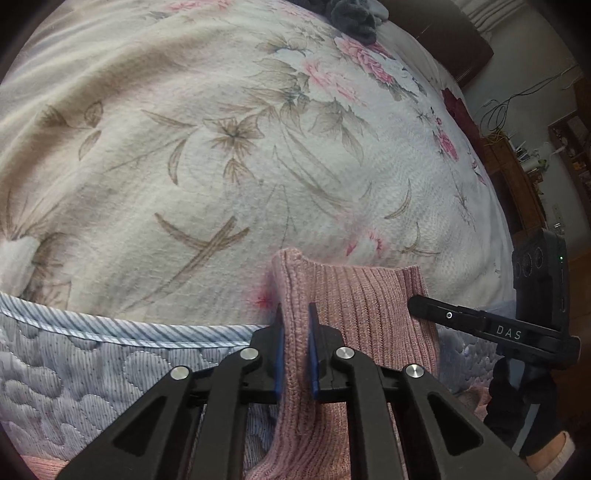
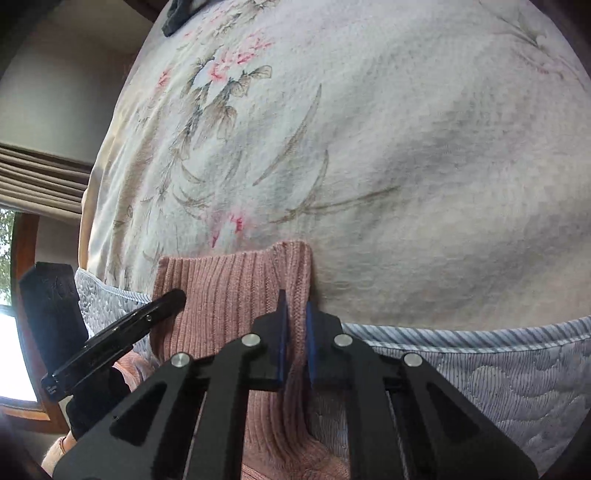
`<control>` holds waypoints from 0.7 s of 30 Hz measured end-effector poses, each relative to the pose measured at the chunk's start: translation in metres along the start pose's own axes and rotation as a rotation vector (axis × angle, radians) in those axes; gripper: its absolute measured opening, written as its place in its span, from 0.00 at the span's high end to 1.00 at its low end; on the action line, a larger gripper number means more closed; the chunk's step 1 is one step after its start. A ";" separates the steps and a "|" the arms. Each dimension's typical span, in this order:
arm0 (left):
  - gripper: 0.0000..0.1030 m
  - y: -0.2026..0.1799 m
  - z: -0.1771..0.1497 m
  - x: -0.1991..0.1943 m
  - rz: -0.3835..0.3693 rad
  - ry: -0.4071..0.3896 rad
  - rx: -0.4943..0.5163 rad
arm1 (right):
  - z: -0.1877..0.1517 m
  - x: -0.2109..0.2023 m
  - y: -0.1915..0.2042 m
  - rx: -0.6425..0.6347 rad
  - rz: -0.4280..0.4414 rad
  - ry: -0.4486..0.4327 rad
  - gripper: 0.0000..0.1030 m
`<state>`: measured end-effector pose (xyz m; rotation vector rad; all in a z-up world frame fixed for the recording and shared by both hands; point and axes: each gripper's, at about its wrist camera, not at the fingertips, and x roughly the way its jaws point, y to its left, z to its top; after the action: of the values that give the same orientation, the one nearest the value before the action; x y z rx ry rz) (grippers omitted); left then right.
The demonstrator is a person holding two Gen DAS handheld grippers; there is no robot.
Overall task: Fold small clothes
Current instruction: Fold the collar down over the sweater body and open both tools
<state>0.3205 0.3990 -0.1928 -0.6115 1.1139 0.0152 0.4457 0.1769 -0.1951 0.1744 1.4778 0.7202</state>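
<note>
Pink ribbed knit garment (image 1: 354,295) lower centre of frame, draped over edge of floral bedspread (image 1: 221,147). Our left gripper (image 1: 295,325) clenched on one corner, right gripper (image 2: 295,317) clenched on other.

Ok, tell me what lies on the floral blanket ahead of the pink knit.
Nothing visible nearby. Both grippers, left and right, clamp the pink knit; the floral blanket ahead is bare. Dark clothes lie only at its far edge.
</note>
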 end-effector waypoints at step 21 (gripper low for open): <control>0.91 -0.024 -0.086 -0.121 -0.264 -0.162 0.132 | -0.118 -0.118 0.053 -0.304 0.151 -0.120 0.93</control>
<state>0.2006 0.3730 -0.1060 -0.6238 0.8638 -0.2314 0.3252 0.1176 -0.0825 0.0945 1.2331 1.0294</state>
